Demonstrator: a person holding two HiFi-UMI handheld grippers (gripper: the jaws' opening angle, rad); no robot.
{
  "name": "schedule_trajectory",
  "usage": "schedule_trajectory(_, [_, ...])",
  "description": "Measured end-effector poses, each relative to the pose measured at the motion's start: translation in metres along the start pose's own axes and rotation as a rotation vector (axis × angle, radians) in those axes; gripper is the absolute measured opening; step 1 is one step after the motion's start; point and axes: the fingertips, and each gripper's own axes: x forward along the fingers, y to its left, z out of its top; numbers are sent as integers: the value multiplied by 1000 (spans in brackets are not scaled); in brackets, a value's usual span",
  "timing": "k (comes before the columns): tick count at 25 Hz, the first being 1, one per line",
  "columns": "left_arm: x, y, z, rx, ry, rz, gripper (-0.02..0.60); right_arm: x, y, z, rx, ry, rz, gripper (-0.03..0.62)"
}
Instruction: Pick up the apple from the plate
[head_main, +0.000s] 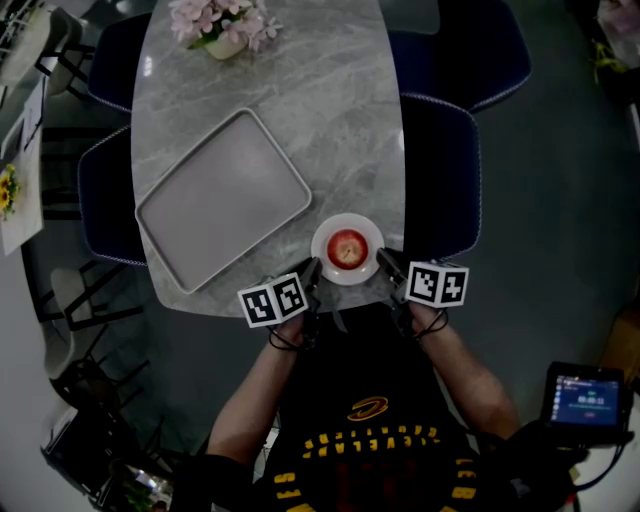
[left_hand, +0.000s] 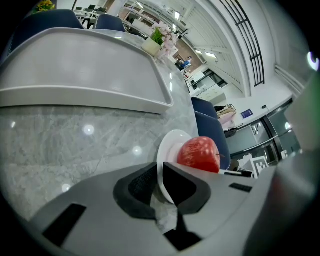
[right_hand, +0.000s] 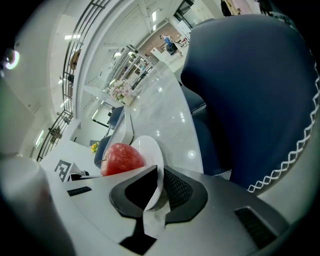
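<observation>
Grey marbled table in a bright, high-ceilinged hall, viewed steeply from above. At its near edge, left gripper closed down to a thin slit on the left rim of the white plate, with the rim pinched between the dark ribbed pads. Likewise on the other side: right gripper with jaws almost together, nipping the plate's right rim. 2 marker cubes, 1 behind each pair of jaws, angled back toward the person. Red apple sitting in the middle of the plate, stem side up, between the 2 grippers and touched by neither. Plate itself just inside the table's near edge. Further out to the left, a grey rectangular tray, set askew, close to the plate but apart from it. At the far end, pink flowers in a pale pot. Dark blue chairs tucked along both long sides. Off to the lower right, a small device with a lit screen.
</observation>
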Motion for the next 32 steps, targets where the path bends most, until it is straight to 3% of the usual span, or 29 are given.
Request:
schedule_trajectory(14, [3, 5, -3, 0, 13, 12, 41, 5, -3, -4, 2, 12, -5, 49])
schedule_trajectory(22, [4, 7, -3, 12, -2, 12, 41, 5, -5, -4, -51, 9, -16, 49])
schedule_trajectory(28, [-11, 6, 14, 17, -66, 0, 41, -9, -13, 14, -127, -47, -80, 49])
schedule_trajectory(32, [-33, -10, 32, 58, -140, -15, 41, -26, 9, 38, -220, -128, -66, 49])
